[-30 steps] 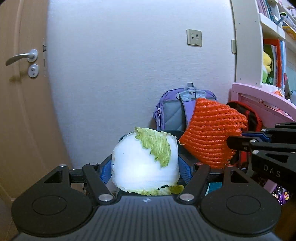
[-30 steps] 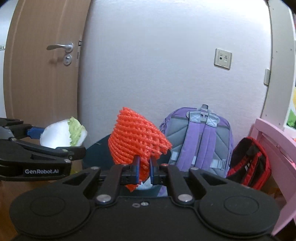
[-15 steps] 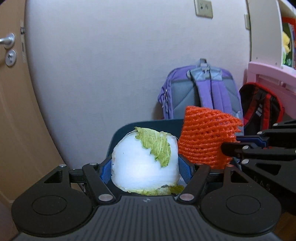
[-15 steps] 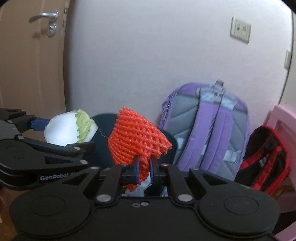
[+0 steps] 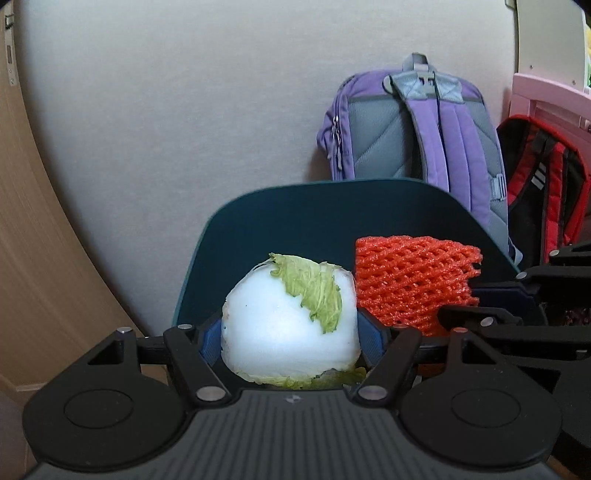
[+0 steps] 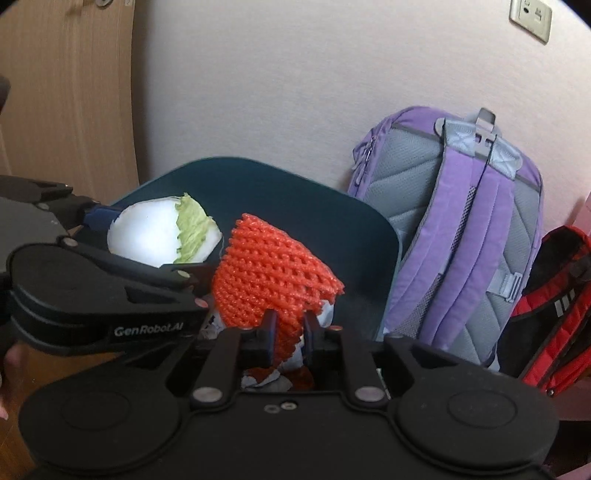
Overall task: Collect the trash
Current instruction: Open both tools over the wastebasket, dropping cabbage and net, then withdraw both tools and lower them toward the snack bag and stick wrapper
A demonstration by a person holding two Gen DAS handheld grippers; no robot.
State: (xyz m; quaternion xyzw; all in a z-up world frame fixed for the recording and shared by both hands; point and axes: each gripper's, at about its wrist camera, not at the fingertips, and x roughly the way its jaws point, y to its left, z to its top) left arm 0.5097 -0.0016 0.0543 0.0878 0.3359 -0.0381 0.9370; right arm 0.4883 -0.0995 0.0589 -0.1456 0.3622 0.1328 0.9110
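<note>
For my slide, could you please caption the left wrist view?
Left gripper holds a cabbage chunk before a dark bin, beside the orange foam net.

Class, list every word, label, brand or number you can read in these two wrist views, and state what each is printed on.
"GenRobot.AI": white lettering on the side of the left gripper, seen from the right wrist view.
A small pale mark on the left gripper's ribbed body in its own view: too small to read.
The purple backpack, red backpack and wall socket show no readable text.
</note>
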